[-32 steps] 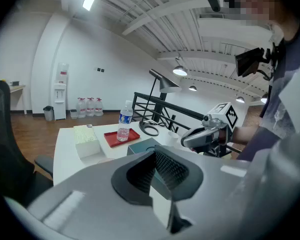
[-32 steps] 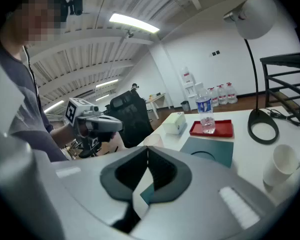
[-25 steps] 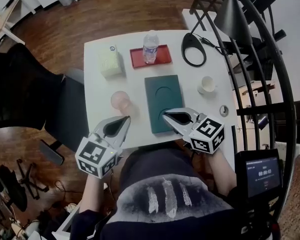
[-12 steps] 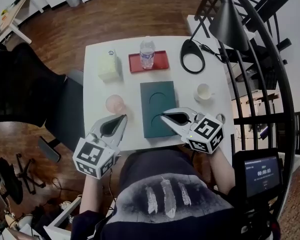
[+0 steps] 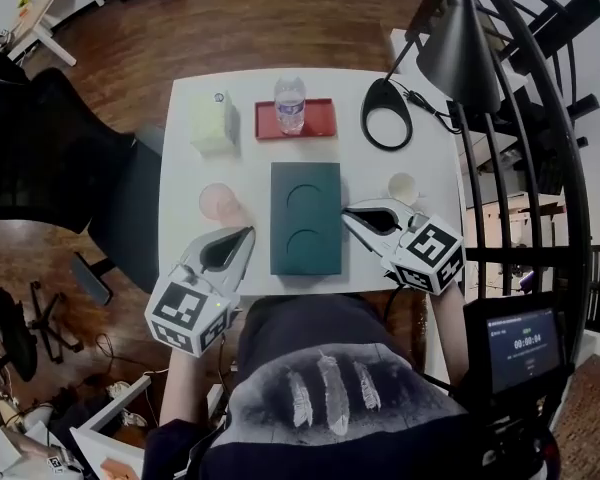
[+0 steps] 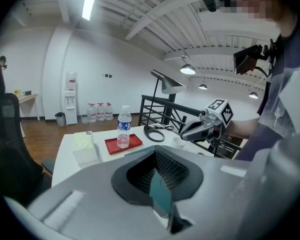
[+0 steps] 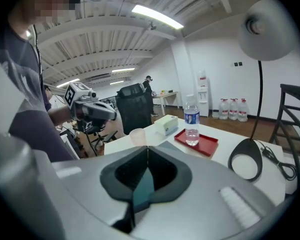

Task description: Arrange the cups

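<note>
A translucent pink cup [image 5: 220, 202] stands left of a dark green tray [image 5: 305, 218] with two round recesses. A small white cup [image 5: 403, 185] stands to the tray's right. My left gripper [image 5: 248, 234] hovers at the table's near edge, just short of the pink cup, shut and empty. My right gripper [image 5: 348, 211] is also shut and empty; it sits beside the tray's right edge, with the white cup close behind its body. In the right gripper view the pink cup [image 7: 137, 135] shows past the closed tips [image 7: 147, 148]. In the left gripper view the white cup [image 6: 179, 142] stands below the right gripper [image 6: 187, 132].
A red tray [image 5: 295, 118] with a water bottle [image 5: 289, 103] sits at the table's far side. Beside it are a pale green tissue box [image 5: 212, 123] and a lamp base [image 5: 385, 113]. A black chair [image 5: 60, 158] is at the left and a black railing [image 5: 520, 168] at the right.
My right gripper has moved right, from over the green tray's near corner to beside its right edge near the white cup. The left gripper has shifted only slightly.
</note>
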Tool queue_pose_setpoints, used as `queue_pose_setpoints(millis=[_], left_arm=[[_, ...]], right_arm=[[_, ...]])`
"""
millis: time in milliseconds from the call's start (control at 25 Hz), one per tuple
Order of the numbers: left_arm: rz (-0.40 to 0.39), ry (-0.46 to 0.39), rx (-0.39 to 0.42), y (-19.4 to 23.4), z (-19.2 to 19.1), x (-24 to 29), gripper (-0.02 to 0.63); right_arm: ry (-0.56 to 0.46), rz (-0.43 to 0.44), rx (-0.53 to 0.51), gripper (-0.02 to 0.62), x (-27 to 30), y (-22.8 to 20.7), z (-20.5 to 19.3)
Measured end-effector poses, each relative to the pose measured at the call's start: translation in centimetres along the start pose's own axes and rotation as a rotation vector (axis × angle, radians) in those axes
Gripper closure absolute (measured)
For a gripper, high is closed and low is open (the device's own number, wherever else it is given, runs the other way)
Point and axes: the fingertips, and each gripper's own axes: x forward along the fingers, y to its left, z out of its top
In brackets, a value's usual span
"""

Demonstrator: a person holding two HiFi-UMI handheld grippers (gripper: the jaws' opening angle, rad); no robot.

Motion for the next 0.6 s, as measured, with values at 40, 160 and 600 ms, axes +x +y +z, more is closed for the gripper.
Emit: queue_pose_setpoints(millis=[40,160,600], left_arm=[[0.002,-0.003,-0.005,-0.1,0.1,0.2,0.591],[0.007,-0.010,-0.019,-0.3,0.6,0.9,0.591],[0.021,0.005,-0.006,-0.9,1.3,1.9,0.591]], right_arm=[[-0.005,0.009,-0.003,0.592,-0.4,-0.4,0.0],[-0.019,0.009,-0.018,0.592,-1.8,-2.4,-0.1],[0.051,-0.166,-0.070,0.592,-6.3,-9.8,-3.5]])
